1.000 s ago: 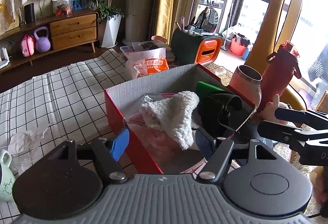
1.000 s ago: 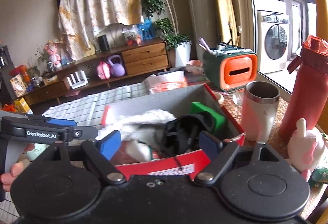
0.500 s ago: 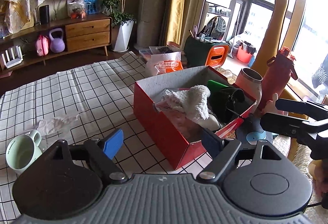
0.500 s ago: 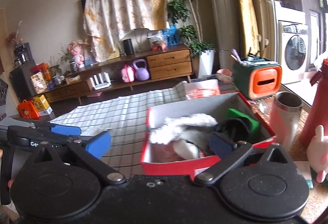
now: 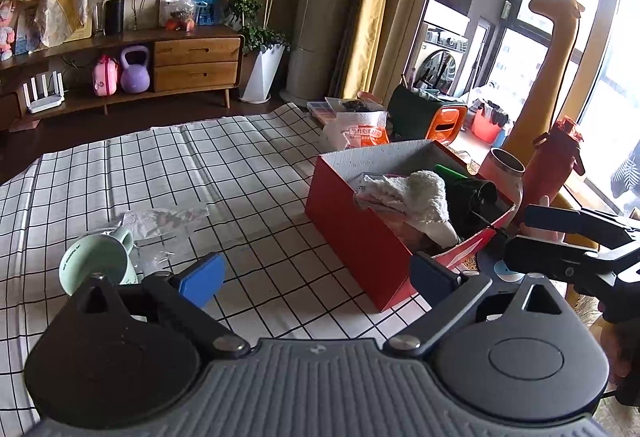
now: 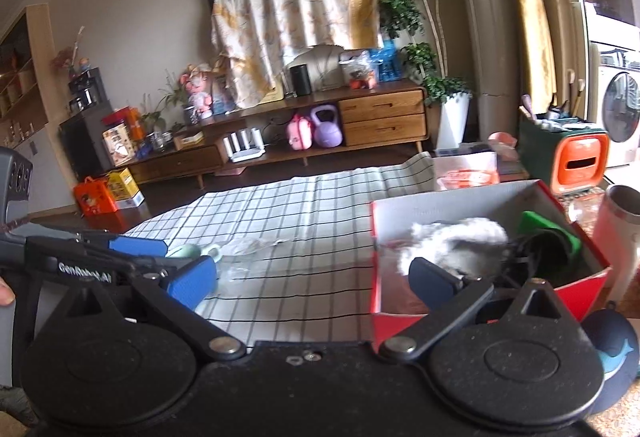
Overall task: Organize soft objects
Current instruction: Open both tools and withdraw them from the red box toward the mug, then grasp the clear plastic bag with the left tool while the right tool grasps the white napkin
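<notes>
- Bench (image 5: 168, 165), checked cloth: beside the red box (image 5: 352, 233) only a mug (image 5: 96, 265) and clear wrapper (image 5: 160, 219).
- Red box holds the white towel (image 5: 420, 197) and dark items.
- Left tool (image 5: 316, 277) and right tool (image 6: 312, 281) gape, empty; packing looks done, so next seek any leftover soft item.

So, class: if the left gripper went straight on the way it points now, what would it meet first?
Probably the checked tablecloth; the left gripper is open, with the red box just right of its line. Depth is unclear.

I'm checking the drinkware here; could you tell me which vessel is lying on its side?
The pale green mug on the checked cloth; the steel tumbler and red bottle stand upright.
</notes>
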A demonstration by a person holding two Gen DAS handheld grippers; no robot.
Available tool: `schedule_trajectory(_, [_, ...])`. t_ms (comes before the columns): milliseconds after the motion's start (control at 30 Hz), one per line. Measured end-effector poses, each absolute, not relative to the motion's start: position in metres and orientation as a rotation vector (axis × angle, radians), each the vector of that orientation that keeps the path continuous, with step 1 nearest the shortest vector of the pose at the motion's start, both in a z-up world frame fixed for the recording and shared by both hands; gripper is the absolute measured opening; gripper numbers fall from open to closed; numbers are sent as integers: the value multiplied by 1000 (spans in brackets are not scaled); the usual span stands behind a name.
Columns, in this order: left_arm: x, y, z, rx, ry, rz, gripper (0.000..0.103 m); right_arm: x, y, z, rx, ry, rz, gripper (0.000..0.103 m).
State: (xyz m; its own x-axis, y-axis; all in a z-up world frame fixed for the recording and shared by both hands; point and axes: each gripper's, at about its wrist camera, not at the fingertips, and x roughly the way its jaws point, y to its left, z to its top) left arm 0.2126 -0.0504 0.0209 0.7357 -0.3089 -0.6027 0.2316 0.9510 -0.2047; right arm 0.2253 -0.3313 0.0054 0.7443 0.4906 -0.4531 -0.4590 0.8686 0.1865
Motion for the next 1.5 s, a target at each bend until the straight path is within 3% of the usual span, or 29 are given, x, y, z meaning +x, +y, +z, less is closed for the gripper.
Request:
schedule_trajectory(567, [196, 55, 9, -188, 613, -109, 103, 248, -262, 0, -6, 558, 609, 102])
schedule_trajectory(1200, [214, -9, -64, -109, 571, -41, 103, 345, -185, -23, -230, 667, 755, 99])
schedule_trajectory(1500, [260, -29, -103, -51, 608, 47, 102, 385, -143, -50, -390, 689, 892, 84])
